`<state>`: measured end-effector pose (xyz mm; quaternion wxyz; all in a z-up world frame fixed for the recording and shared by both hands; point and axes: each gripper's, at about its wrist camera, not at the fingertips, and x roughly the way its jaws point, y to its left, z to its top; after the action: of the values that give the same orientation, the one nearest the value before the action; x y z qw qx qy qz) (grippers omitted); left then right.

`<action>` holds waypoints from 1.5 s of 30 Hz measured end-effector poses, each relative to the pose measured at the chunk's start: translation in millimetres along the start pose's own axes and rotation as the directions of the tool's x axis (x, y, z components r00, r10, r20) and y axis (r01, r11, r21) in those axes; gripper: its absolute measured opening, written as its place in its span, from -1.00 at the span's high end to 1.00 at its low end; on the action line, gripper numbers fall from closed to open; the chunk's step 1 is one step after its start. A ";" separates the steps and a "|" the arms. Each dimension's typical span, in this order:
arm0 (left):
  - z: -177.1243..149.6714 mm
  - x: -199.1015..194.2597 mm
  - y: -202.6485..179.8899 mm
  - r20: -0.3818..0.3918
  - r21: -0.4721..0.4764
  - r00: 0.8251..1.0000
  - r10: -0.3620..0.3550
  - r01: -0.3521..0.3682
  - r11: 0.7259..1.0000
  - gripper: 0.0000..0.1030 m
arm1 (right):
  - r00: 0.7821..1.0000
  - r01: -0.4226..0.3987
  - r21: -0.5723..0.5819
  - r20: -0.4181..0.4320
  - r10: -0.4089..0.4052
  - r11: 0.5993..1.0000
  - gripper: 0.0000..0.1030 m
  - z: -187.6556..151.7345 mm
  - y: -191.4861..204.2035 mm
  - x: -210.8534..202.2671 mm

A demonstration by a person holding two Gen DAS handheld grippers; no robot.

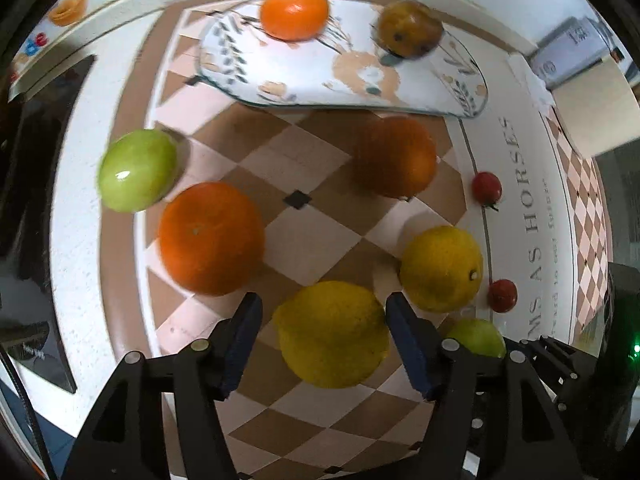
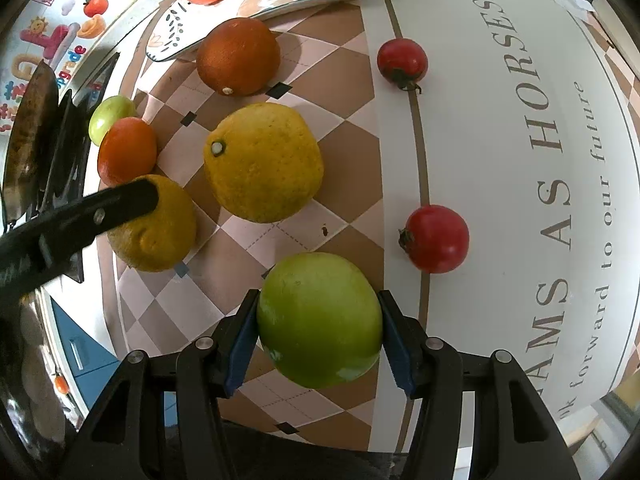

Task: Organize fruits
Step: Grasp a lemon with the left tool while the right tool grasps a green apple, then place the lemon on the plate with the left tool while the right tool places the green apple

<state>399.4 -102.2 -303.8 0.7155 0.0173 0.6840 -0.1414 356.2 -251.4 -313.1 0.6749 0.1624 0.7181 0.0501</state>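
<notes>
Jaws straddle one of two lemons (image 1: 332,334).

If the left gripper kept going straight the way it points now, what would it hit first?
Most likely the yellow lemon, which sits right between the jaws of the left gripper with a small gap on each side. Past it lies only the checkered tablecloth. Depth is hard to judge in this fisheye view.

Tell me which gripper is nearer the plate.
Left. The left gripper straddles a lemon near the plate; the right gripper, gripping a green fruit, is farther.
</notes>
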 end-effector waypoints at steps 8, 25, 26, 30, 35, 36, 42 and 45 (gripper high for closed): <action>3.7 19.4 -6.3 -0.089 0.005 0.996 -0.017 0.018 1.000 -0.30 | 1.000 -0.012 0.015 -0.011 0.012 1.000 -0.16 2.1 -2.6 0.2; -15.8 27.2 -7.0 -0.132 0.028 0.991 0.005 -0.002 1.000 -0.15 | 0.999 0.029 -0.021 -0.015 -0.029 0.999 -0.17 4.6 7.1 -0.2; -15.6 26.6 -7.8 -0.122 0.029 0.993 0.009 -0.006 1.000 -0.14 | 0.999 0.035 -0.024 -0.013 -0.035 0.999 -0.16 3.7 8.8 0.6; -15.4 21.1 -7.4 -0.094 0.018 0.995 0.016 -0.015 1.000 -0.14 | 0.999 0.052 -0.046 0.000 -0.052 0.998 -0.16 0.4 14.5 1.4; -23.4 -13.7 -12.2 -0.011 0.029 1.000 0.016 -0.016 0.999 -0.14 | 0.999 0.049 -0.037 0.025 -0.048 0.998 -0.15 -2.3 16.1 -5.1; -22.0 -21.8 -12.4 0.006 0.031 1.000 0.012 -0.012 0.999 -0.14 | 0.998 0.044 -0.034 0.040 -0.042 0.998 -0.15 -2.4 16.5 -10.0; -2.2 -89.5 -11.9 0.160 0.025 0.986 -0.040 0.036 0.999 -0.14 | 0.987 -0.004 -0.030 0.161 0.009 1.000 -0.15 8.7 20.5 -64.1; 28.6 -114.6 -8.1 0.224 0.013 0.973 -0.056 0.055 0.998 -0.14 | 0.974 -0.038 -0.034 0.221 0.044 0.999 -0.15 33.7 24.9 -91.4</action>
<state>422.6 -95.7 -187.9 0.7838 -0.0156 0.5986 -0.1648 396.8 -260.3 -221.6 0.7521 0.1717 0.6338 0.0562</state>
